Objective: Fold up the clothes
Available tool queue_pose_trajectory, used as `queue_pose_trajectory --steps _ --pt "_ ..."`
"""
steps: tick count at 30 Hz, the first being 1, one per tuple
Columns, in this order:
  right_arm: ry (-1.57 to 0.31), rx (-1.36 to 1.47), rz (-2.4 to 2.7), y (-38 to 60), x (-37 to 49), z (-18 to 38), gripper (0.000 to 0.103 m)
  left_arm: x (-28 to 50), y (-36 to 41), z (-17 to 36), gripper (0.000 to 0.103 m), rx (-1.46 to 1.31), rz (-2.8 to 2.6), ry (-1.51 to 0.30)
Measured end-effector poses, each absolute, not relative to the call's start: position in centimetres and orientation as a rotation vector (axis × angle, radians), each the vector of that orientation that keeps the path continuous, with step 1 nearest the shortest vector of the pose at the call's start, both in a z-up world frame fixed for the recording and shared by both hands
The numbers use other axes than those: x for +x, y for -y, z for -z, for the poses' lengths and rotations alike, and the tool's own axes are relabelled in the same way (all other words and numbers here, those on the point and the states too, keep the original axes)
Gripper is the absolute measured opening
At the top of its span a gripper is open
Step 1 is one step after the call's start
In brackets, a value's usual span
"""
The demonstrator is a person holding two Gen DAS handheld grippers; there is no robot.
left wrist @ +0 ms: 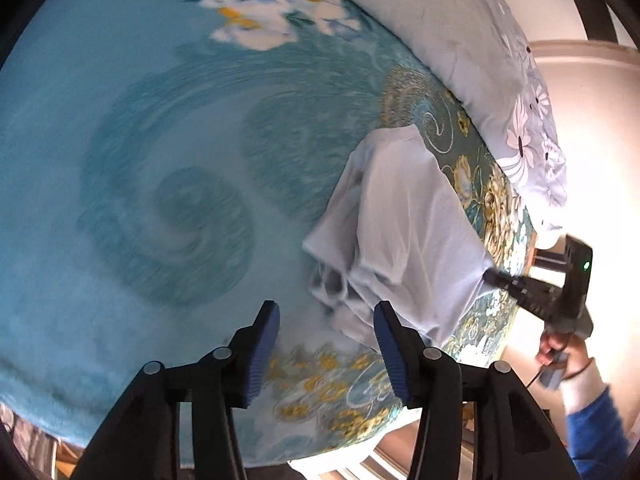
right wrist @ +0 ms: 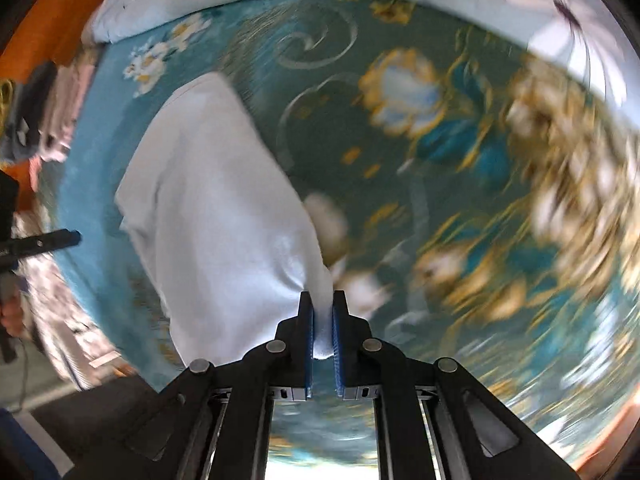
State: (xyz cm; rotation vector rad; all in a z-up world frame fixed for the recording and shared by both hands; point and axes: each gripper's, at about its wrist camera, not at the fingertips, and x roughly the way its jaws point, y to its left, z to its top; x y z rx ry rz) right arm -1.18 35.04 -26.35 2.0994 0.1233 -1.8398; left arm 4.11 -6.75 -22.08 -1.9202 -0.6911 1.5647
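White cotton is the story here: a pale shirt [left wrist: 404,220] lies bunched on the bed's blue flowered blanket [left wrist: 160,160], toward the right side near the edge, with the pillows [left wrist: 460,32] at the far end. The right hand-held gripper [right wrist: 323,320] has its blue pads clamped tight on a corner of the shirt [right wrist: 216,208], and from its own view the cloth runs away from the jaws up and to the left, long axis stretching toward the far side of the bed. That corner looks raised, the fabric pulled taut from it. The left hand-held gripper [left wrist: 326,354] hangs about half open with nothing between its pads, only blanket below. The shirt's crumpled near end sits just beyond and slightly right of that left gripper, so by my read the left is the nearer one to take the loose end, reaching forward and a touch right while the right holds its corner.
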Motion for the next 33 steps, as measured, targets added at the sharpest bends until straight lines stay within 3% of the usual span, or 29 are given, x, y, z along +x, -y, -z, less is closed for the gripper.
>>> queue_pose_trajectory --steps 7,11,15,19,21,27,33 --pt "-0.29 2.073 1.72 -35.5 -4.6 27.2 0.009 1.3 2.6 23.2 0.061 -1.931 -1.56 0.575" --pt "-0.246 2.047 1.807 -37.5 -4.3 26.5 0.015 0.2 1.6 23.3 0.065 -1.928 -1.57 0.527" --pt "0.12 2.059 1.98 -42.1 -2.8 26.2 0.021 -0.8 0.9 23.8 0.065 -1.923 -1.552 0.54" --pt "0.726 1.989 2.015 -43.8 1.4 28.8 0.043 -1.3 -0.4 24.4 0.072 -1.905 -1.524 0.507" --pt "0.928 1.967 1.989 -41.8 2.8 31.3 0.045 -1.3 -1.2 25.1 0.072 -1.908 -1.504 0.452" --pt "1.21 1.967 1.969 -40.3 5.7 36.0 0.045 -0.5 -2.6 26.6 0.072 -1.908 -1.411 0.426" --pt "1.294 1.878 1.952 -39.8 5.1 36.7 0.047 0.0 -3.5 26.7 0.07 -1.881 -1.352 0.467"
